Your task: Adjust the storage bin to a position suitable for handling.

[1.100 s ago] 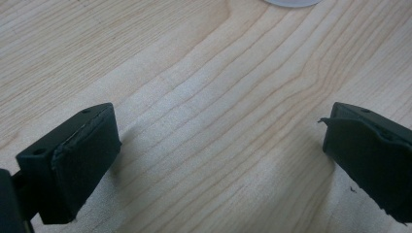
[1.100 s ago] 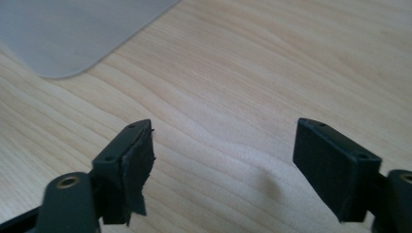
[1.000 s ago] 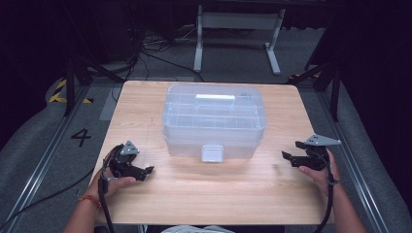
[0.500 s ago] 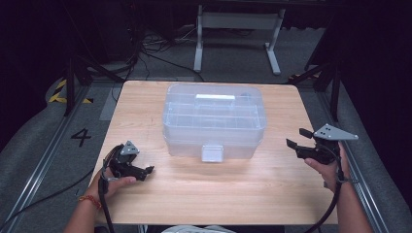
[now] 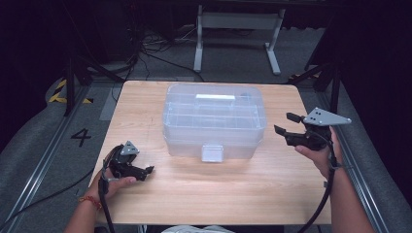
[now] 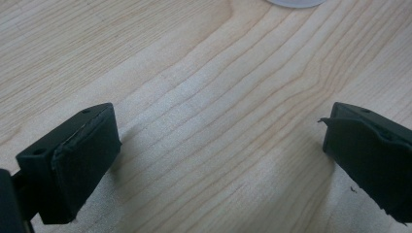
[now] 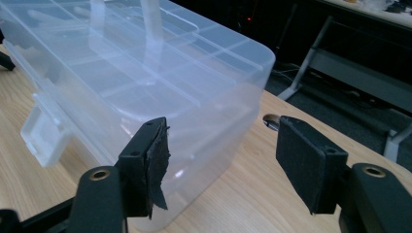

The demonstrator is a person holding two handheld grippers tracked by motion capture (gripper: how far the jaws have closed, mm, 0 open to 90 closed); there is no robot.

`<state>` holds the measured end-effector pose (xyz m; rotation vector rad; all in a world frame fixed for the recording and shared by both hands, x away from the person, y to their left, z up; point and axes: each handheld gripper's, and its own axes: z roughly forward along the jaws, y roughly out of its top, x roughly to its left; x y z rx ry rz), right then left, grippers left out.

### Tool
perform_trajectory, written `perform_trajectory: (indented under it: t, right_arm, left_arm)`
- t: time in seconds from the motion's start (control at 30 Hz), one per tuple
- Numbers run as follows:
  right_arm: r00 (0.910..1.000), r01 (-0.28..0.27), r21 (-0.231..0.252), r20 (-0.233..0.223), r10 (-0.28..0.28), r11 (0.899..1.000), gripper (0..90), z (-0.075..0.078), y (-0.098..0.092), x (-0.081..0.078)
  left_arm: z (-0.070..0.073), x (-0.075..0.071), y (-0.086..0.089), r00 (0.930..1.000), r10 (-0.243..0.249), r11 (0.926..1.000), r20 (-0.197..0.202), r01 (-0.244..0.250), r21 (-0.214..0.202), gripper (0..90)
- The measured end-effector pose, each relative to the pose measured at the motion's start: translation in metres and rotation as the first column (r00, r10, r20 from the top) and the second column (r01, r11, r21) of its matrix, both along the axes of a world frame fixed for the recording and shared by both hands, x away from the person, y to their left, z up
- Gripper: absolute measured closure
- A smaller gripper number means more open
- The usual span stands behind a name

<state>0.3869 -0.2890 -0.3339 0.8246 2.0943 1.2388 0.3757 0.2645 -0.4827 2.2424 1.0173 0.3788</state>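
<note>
A clear plastic storage box (image 5: 214, 119) with a lid, a top handle and a front latch (image 5: 212, 153) stands in the middle of the wooden table (image 5: 214, 194). My left gripper (image 5: 145, 171) rests on the table at the front left, open, with bare wood between its jaws (image 6: 218, 141). My right gripper (image 5: 286, 124) is held above the table just right of the box, open and pointing at the box's right end. In the right gripper view the box's corner (image 7: 209, 97) lies just beyond the open jaws, with the latch (image 7: 41, 131) at the left.
Beyond the table's far edge stand a white metal frame (image 5: 238, 29) and loose cables (image 5: 145, 53) on the dark floor. A floor mark "4" (image 5: 80, 137) lies left of the table. A cable (image 5: 320, 204) trails from my right gripper.
My right gripper has risen off the table and moved a little right and away, now tilted toward the box's right end. The left gripper has stayed put.
</note>
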Motion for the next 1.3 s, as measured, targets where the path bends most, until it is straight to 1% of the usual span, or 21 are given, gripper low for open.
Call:
perform_trajectory:
  t: [0.07, 0.17, 0.27, 0.47, 0.57, 0.6, 0.63, 0.67, 0.7, 0.73, 0.83, 0.93, 1.03, 1.13, 1.17, 1.2, 1.3]
  right_arm:
    - [0.9999, -0.015, -0.023, 0.003, 0.015, 1.000, 36.9, 0.005, 0.010, 0.005]
    - [0.9994, -0.034, -0.045, -0.002, 0.034, 0.998, 36.8, 0.007, 0.021, 0.011]
    - [0.9989, -0.047, -0.044, -0.006, 0.047, 0.998, 36.8, 0.009, 0.027, 0.014]
    - [0.9979, -0.065, -0.070, -0.010, 0.065, 0.995, 36.9, 0.013, 0.044, 0.024]
    - [0.9962, -0.087, -0.092, -0.012, 0.086, 0.992, 37.9, 0.015, 0.059, 0.031]
    - [0.9962, -0.087, -0.092, -0.012, 0.086, 0.992, 37.9, 0.015, 0.059, 0.031]
    - [0.9947, -0.103, -0.094, -0.017, 0.102, 0.990, 39.3, 0.016, 0.067, 0.034]
    - [0.9947, -0.103, -0.094, -0.017, 0.102, 0.990, 39.3, 0.016, 0.067, 0.034]
    - [0.9935, -0.113, -0.104, -0.018, 0.112, 0.988, 40.3, 0.017, 0.073, 0.036]
    - [0.9935, -0.113, -0.104, -0.018, 0.112, 0.988, 40.3, 0.017, 0.073, 0.036]
    - [0.9934, -0.115, -0.118, -0.007, 0.114, 0.986, 41.4, 0.020, 0.085, 0.040]
    - [0.9928, -0.120, -0.109, -0.013, 0.119, 0.987, 41.1, 0.020, 0.089, 0.043]
    - [0.9930, -0.118, -0.117, -0.016, 0.117, 0.986, 41.1, 0.020, 0.093, 0.048]
    - [0.9933, -0.116, -0.113, -0.018, 0.114, 0.987, 41.1, 0.020, 0.095, 0.052]
    - [0.9936, -0.112, -0.108, -0.023, 0.110, 0.988, 41.1, 0.021, 0.096, 0.056]
    - [0.9936, -0.112, -0.108, -0.023, 0.110, 0.988, 41.1, 0.021, 0.096, 0.056]
    - [0.9933, -0.114, -0.116, -0.033, 0.111, 0.987, 41.1, 0.020, 0.100, 0.065]
  left_arm:
    - [0.000, 0.000, 0.000, 1.0000, 0.000, 1.0000, 0.000, 0.000, -0.001, 0.4]
    - [0.000, 0.000, 0.000, 1.0000, 0.001, 1.0000, -0.001, -0.001, 0.002, 0.4]
    - [0.000, 0.000, 0.000, 1.0000, 0.001, 1.0000, -0.001, -0.001, 0.001, 0.4]
    - [0.000, 0.000, 0.000, 1.0000, 0.001, 1.0000, 0.000, -0.001, -0.001, 0.4]
    - [0.000, 0.000, 0.000, 1.0000, 0.000, 1.0000, -0.002, 0.000, -0.001, 0.4]
    - [0.000, 0.000, 0.000, 1.0000, 0.000, 1.0000, -0.002, 0.000, -0.002, 0.4]
    - [0.000, 0.000, 0.000, 1.0000, 0.000, 1.0000, 0.000, 0.000, -0.001, 0.4]
    - [0.000, 0.000, 0.000, 1.0000, 0.000, 1.0000, 0.000, 0.000, -0.001, 0.4]
    - [0.000, 0.000, 0.000, 1.0000, 0.000, 1.0000, -0.002, 0.000, -0.002, 0.4]
    - [0.000, 0.000, 0.000, 1.0000, 0.000, 1.0000, 0.000, 0.000, -0.001, 0.4]
    - [0.000, 0.000, 0.000, 1.0000, 0.000, 1.0000, -0.002, 0.000, -0.002, 0.4]
    - [0.000, 0.000, 0.000, 1.0000, 0.000, 1.0000, -0.002, 0.000, -0.002, 0.4]
    - [0.000, 0.000, 0.000, 1.0000, 0.001, 1.0000, -0.002, -0.001, -0.002, 0.4]
    - [0.000, 0.000, 0.000, 1.0000, 0.000, 1.0000, 0.000, 0.000, -0.001, 0.4]
    - [0.000, 0.000, 0.000, 1.0000, 0.001, 1.0000, -0.002, -0.001, 0.000, 0.4]
    - [0.000, 0.000, 0.000, 1.0000, 0.001, 1.0000, -0.002, -0.001, 0.000, 0.4]
    - [0.000, 0.000, 0.000, 1.0000, 0.001, 1.0000, -0.002, -0.001, -0.001, 0.4]
